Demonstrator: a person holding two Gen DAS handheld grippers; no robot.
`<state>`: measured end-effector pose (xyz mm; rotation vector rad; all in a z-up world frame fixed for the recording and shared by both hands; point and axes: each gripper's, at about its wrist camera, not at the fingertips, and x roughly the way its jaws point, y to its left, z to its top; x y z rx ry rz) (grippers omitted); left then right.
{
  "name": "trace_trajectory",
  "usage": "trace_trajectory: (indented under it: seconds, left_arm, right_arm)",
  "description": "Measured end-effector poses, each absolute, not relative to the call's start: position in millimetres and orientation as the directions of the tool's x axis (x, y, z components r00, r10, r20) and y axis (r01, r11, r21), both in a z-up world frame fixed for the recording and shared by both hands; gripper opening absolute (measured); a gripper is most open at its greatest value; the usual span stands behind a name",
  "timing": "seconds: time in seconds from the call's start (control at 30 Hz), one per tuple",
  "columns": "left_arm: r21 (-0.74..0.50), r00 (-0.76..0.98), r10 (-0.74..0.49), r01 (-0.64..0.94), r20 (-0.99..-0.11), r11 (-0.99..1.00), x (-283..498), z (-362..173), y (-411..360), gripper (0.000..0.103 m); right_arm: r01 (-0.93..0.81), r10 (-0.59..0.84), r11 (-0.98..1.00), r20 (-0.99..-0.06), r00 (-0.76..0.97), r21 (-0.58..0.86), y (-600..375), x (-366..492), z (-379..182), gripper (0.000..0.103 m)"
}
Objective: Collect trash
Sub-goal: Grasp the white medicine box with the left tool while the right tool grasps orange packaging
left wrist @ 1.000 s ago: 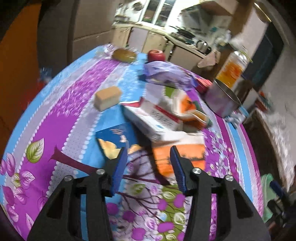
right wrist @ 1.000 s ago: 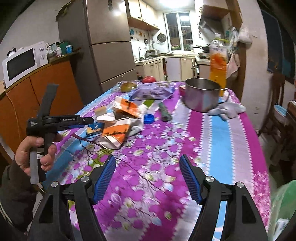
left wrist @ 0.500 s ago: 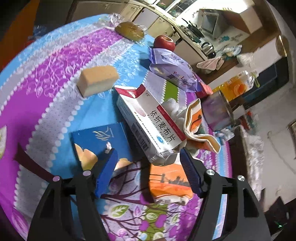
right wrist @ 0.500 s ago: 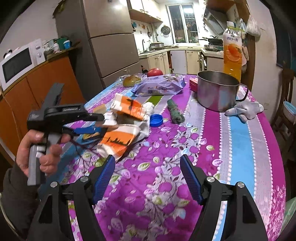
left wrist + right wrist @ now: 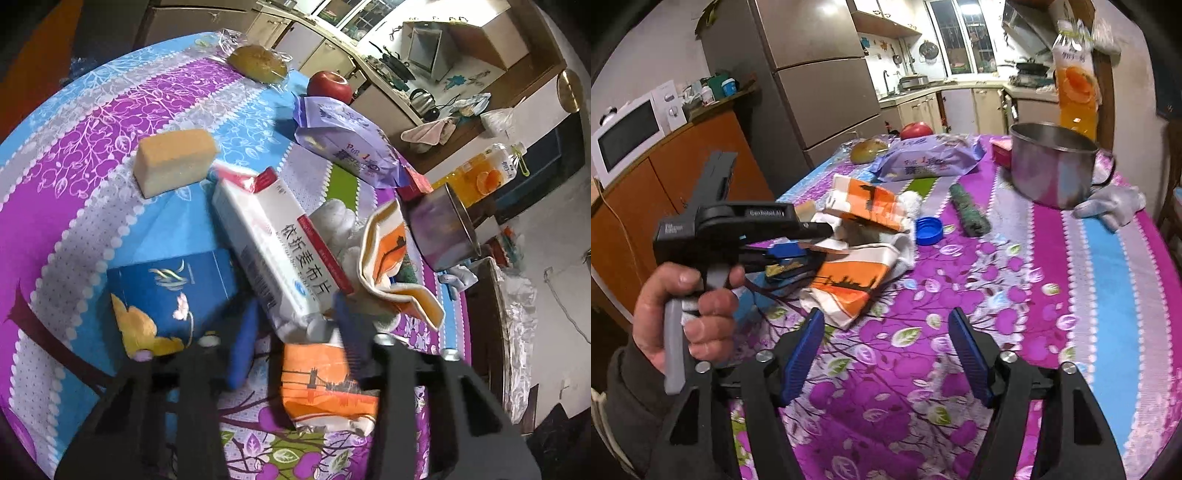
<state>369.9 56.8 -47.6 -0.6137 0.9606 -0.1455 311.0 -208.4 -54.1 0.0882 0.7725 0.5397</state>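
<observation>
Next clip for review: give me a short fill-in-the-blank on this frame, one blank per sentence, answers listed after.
1. The open left gripper straddles the near end of the white ____ printed with Chinese characters.
2. The bottle cap lying beside the dark green roll is ____ in colour.
3. The steel pot stands in front of a bottle of ____ drink.
4. The right gripper is open over the ____ tablecloth, holding nothing.

Missing words: box; blue; orange; floral
</observation>
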Motion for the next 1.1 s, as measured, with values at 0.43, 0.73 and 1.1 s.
trace_trajectory:
  seconds: [0.43, 0.73, 1.1]
  left_arm:
    - [-0.485, 0.657, -0.338, -0.049, -0.674, 0.873, 316.0, -18.6, 86.0, 0.015]
    - [-0.459, 0.579, -0.373, -0.003, -0.725, 0.889, 331.2, -44.0, 81.6, 0.019]
    - [-0.357, 0.659, -0.255, -0.022, -0.708, 0.934, 324.1, -38.3, 68.1, 0.014]
  right_arm:
    - [-0.337, 0.659, 0.752, -0.629, 0.413, 0.567, -169.8, 379.6, -100.4, 0.057]
    - [-0.32, 0.655, 0.755, -0.636, 0.408, 0.573, -155.1, 394.2, -108.9, 0.028]
    - [-0.383, 0.548, 0.837, -0.591, 0.592, 0.391, -159.7, 344.4, -65.7, 0.01]
